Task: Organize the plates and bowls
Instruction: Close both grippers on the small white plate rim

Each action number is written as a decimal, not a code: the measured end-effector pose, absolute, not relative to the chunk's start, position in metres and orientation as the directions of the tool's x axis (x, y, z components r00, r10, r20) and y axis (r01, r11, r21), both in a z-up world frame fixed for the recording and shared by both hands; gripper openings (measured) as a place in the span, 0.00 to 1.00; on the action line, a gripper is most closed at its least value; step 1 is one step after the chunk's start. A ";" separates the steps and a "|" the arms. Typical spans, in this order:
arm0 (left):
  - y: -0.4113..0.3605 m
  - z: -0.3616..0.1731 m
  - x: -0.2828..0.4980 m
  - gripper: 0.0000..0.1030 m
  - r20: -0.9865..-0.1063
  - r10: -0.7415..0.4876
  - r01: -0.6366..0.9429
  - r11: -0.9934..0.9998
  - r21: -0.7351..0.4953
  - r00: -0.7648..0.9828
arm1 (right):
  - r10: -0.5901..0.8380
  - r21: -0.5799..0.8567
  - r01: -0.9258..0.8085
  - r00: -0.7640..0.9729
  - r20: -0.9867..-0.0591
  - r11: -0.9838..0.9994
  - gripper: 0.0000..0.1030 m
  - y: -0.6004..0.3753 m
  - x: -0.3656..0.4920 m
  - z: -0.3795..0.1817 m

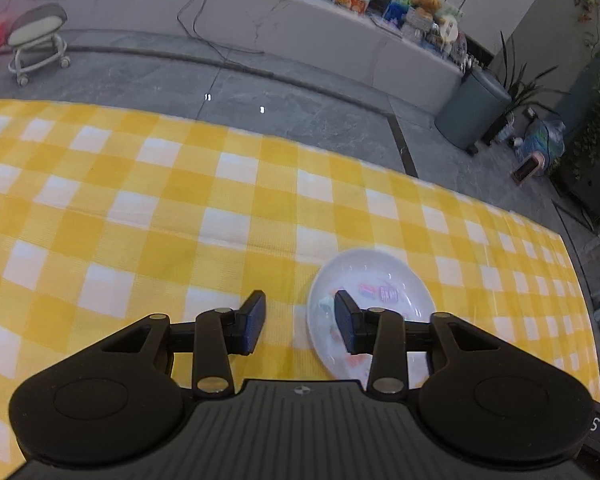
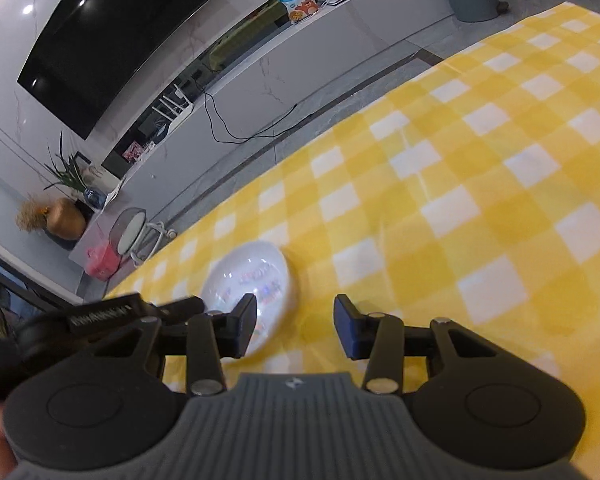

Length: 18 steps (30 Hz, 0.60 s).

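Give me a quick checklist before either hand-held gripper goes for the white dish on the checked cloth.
1. Left hand-held gripper empty, jaws apart: ok.
2. Right hand-held gripper empty, jaws apart: ok.
3. White dish upright on the yellow checked cloth: ok.
4. Dish rim between the left jaws: not ok, only one finger overlaps the dish.
5. Dish between the right jaws: not ok, it lies off to the side.
6. Other plates or bowls to stack with: cannot tell, none in view.
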<state>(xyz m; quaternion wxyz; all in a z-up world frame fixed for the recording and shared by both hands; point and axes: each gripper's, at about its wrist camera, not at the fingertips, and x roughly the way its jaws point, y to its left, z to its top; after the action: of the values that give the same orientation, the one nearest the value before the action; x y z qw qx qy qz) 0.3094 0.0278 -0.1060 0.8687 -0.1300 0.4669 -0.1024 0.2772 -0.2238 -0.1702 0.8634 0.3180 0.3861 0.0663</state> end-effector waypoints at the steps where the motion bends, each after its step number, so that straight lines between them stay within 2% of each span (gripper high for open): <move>1: 0.027 -0.106 0.310 0.45 -0.780 -0.299 0.064 0.946 -0.318 0.549 | 0.356 0.595 0.133 0.691 -0.629 0.793 0.42 -0.221 0.280 -0.171; 5: 0.024 -0.106 0.309 0.44 -0.775 -0.282 0.084 0.954 -0.286 0.565 | 0.337 0.572 0.123 0.700 -0.629 0.811 0.36 -0.212 0.286 -0.172; 6: 0.021 -0.105 0.308 0.38 -0.774 -0.279 0.092 0.956 -0.277 0.568 | 0.331 0.563 0.122 0.701 -0.632 0.817 0.32 -0.210 0.288 -0.172; 7: 0.020 -0.104 0.306 0.31 -0.775 -0.269 0.097 0.960 -0.262 0.572 | 0.325 0.554 0.123 0.698 -0.638 0.823 0.23 -0.208 0.289 -0.173; 9: 0.016 -0.104 0.305 0.22 -0.777 -0.257 0.100 0.964 -0.245 0.574 | 0.307 0.533 0.128 0.697 -0.648 0.836 0.15 -0.205 0.291 -0.174; 10: 0.015 -0.105 0.303 0.13 -0.779 -0.253 0.100 0.966 -0.240 0.574 | 0.306 0.530 0.127 0.695 -0.651 0.838 0.09 -0.203 0.291 -0.174; 11: 0.013 -0.105 0.302 0.12 -0.780 -0.254 0.101 0.965 -0.240 0.571 | 0.314 0.534 0.124 0.689 -0.653 0.836 0.05 -0.203 0.292 -0.176; 13: 0.010 -0.104 0.300 0.06 -0.783 -0.254 0.110 0.966 -0.234 0.567 | 0.319 0.538 0.123 0.687 -0.653 0.834 0.04 -0.201 0.289 -0.176; 18: 0.003 -0.097 0.294 0.05 -0.792 -0.248 0.128 0.969 -0.213 0.558 | 0.296 0.512 0.133 0.682 -0.669 0.849 0.03 -0.203 0.281 -0.172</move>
<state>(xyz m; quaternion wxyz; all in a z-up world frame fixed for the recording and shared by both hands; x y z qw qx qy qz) 0.2937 0.0028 -0.0965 0.8801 -0.0655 0.4580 -0.1067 0.2807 -0.2033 -0.1719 0.8760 0.2710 0.3962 0.0465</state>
